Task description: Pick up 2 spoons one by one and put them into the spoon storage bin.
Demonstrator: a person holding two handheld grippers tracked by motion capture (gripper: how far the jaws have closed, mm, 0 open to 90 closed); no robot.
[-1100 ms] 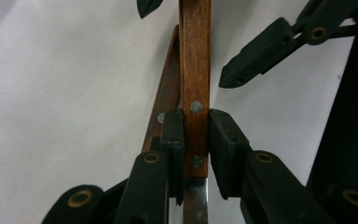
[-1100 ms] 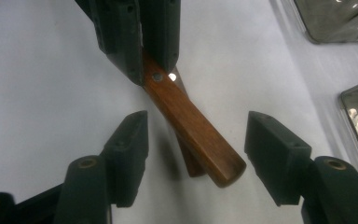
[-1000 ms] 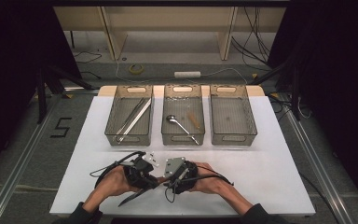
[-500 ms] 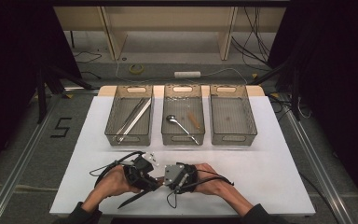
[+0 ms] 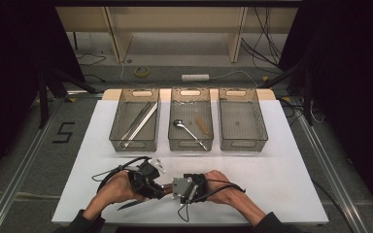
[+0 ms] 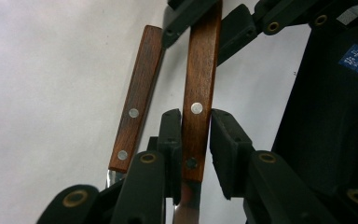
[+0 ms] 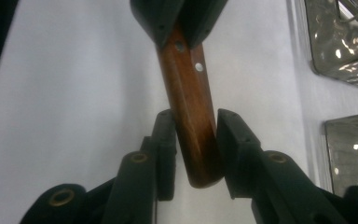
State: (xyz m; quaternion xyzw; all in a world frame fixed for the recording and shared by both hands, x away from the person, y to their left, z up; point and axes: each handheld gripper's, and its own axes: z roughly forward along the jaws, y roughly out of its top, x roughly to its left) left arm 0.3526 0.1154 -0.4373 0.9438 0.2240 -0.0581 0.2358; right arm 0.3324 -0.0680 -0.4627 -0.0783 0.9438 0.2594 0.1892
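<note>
Both my hands sit low at the near bench (image 5: 281, 160) edge, left gripper (image 5: 148, 180) and right gripper (image 5: 175, 187) facing each other. Left fingers (image 6: 170, 140) loosely grip the knife handle (image 6: 198, 102); right fingers (image 7: 165, 140) have just been closing round its butt, not quite clamped. Left gripper view also catches a second wooden handle (image 6: 135, 102) lying beside it.

One camera hangs high, looking forward and down over the white table (image 5: 281, 179). Two ride the grippers, close along their jaws, both sharing the knife's wooden handle (image 6: 198, 93) mid-frame.
</note>
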